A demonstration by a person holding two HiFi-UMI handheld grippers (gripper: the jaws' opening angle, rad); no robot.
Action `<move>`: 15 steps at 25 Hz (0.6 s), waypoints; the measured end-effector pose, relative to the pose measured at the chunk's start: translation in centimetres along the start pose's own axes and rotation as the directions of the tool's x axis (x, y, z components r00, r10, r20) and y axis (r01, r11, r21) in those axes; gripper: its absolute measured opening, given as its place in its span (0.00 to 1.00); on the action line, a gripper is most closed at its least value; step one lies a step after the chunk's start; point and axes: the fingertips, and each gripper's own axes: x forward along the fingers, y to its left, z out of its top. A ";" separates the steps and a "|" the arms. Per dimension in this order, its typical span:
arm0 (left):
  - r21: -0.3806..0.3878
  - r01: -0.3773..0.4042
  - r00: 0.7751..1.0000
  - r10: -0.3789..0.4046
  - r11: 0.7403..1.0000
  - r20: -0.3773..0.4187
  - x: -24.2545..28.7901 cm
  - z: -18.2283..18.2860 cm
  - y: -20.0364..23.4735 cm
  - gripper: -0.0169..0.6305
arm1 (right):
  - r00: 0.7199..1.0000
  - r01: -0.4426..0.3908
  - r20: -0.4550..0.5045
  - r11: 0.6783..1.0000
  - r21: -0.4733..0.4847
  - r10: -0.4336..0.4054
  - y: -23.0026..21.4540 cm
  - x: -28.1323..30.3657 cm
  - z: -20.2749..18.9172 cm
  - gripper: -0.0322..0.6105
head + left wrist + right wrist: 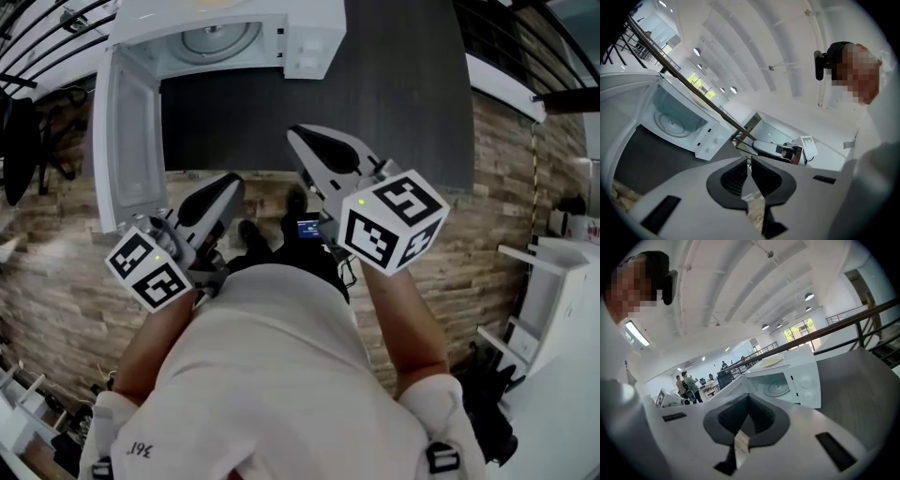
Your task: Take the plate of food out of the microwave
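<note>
The white microwave [300,42] stands at the back of a dark grey counter [394,94], its door [127,141] swung open to the left. Inside I see only the bare glass turntable [220,37]. A plate of yellowish food [772,362] rests on top of the microwave [806,385]. Both grippers hang close to my body, well short of the microwave. My left gripper [230,185] [750,159] is shut with nothing in it. The right gripper [295,136] [749,397] is also shut and empty, pointing toward the counter.
The counter's front edge runs just beyond the gripper tips, with a brick-patterned surface [56,281] below it. White furniture [562,291] stands at the right. A dark railing [843,322] passes behind the microwave, and people [686,386] stand far off.
</note>
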 end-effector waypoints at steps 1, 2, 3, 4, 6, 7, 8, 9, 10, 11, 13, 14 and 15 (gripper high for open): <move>0.003 0.006 1.000 -0.006 1.000 -0.003 -0.7 -0.3 -0.1 0.07 | 1.000 0.010 0.006 1.000 0.004 -0.010 0.5 -0.2 -0.6 0.05; 0.005 0.011 1.000 -0.011 1.000 -0.004 -1.4 -0.5 -0.2 0.07 | 1.000 0.019 0.012 1.000 0.008 -0.019 1.0 -0.4 -1.2 0.05; 0.007 0.015 1.000 -0.015 1.000 -0.003 -2.1 -0.6 -0.2 0.07 | 0.999 0.028 0.017 1.000 0.012 -0.028 1.5 -0.7 -1.7 0.05; 0.011 0.017 1.000 -0.017 1.000 -0.003 -2.7 -0.6 -0.3 0.07 | 0.999 0.037 0.023 0.999 0.017 -0.037 1.9 -1.1 -2.1 0.05; 0.023 0.024 1.000 -0.024 0.999 -0.003 -3.6 -0.6 -0.5 0.07 | 0.998 0.055 0.039 0.998 0.028 -0.056 2.5 -1.9 -2.7 0.05; 0.030 0.030 1.000 -0.030 0.999 -0.005 -3.9 -0.6 -0.7 0.07 | 0.997 0.065 0.046 0.997 0.031 -0.067 2.8 -2.4 -2.9 0.05; 0.036 0.037 0.999 -0.037 0.999 -0.008 -4.2 -0.7 -0.9 0.07 | 0.996 0.076 0.053 0.997 0.032 -0.078 3.0 -2.8 -3.1 0.05; 0.040 0.046 0.999 -0.045 0.998 -0.012 -4.4 -0.8 -1.1 0.07 | 0.994 0.087 0.058 0.996 0.033 -0.089 3.2 -3.3 -3.3 0.05; 0.044 0.055 0.998 -0.054 0.998 -0.016 -4.6 -1.0 -1.4 0.07 | 0.993 0.099 0.064 0.995 0.034 -0.101 3.3 -3.7 -3.4 0.05; 0.047 0.063 0.998 -0.063 0.997 -0.021 -4.6 -1.2 -1.6 0.07 | 0.991 0.110 0.069 0.993 0.034 -0.112 3.3 -4.2 -3.6 0.05; 0.052 0.078 0.997 -0.077 0.996 -0.029 -4.6 -1.6 -2.2 0.07 | 0.988 0.130 0.078 0.991 0.033 -0.132 3.2 -5.0 -3.7 0.05; 0.054 0.084 0.996 -0.082 0.995 -0.032 -4.6 -1.8 -2.4 0.07 | 0.987 0.138 0.083 0.990 0.032 -0.140 3.3 -5.4 -3.8 0.05; 0.056 0.090 0.996 -0.088 0.994 -0.035 -4.7 -1.9 -2.6 0.07 | 0.985 0.147 0.087 0.989 0.030 -0.149 3.3 -5.7 -3.9 0.05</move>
